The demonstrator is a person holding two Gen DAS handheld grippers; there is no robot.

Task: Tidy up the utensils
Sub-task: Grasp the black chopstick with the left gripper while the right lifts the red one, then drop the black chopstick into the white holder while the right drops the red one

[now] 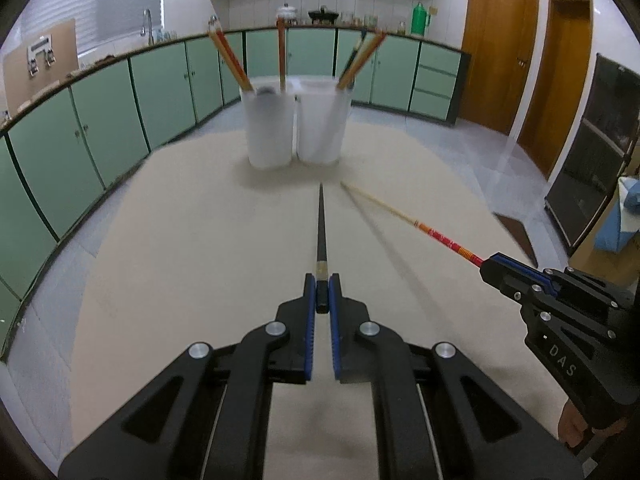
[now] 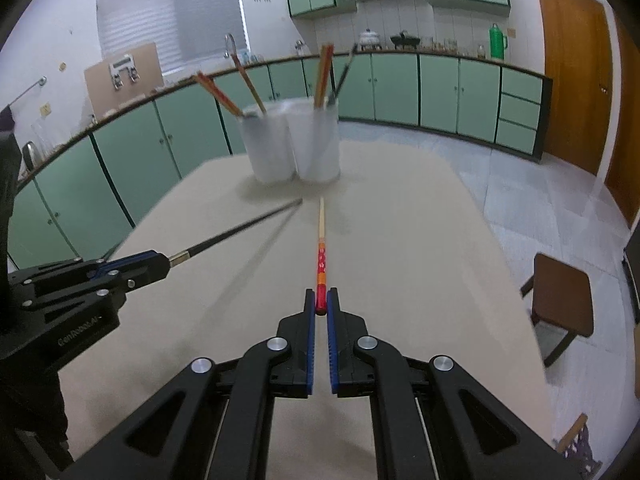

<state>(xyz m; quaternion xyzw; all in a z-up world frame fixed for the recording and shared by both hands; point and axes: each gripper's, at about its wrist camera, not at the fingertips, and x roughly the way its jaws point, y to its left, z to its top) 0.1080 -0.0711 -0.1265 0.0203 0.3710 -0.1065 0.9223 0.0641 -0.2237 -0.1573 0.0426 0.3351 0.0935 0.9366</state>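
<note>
"DAS" in pale letters on the right gripper [image 1: 490, 266] body, blurred "GenRobot.AI"-like marking on the left gripper [image 2: 162, 266] body

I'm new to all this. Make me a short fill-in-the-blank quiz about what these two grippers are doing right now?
1. The left gripper is shut on a ____ chopstick.
2. The right gripper grips its chopstick by the ____ end.
3. Ahead on the table stand ____ white cups.

Missing words: black; red; two

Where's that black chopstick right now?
The black chopstick is clamped by its butt end in the left gripper, pointing forward above the table toward the two white cups, just left of the red-handled chopstick in the right gripper.
</note>
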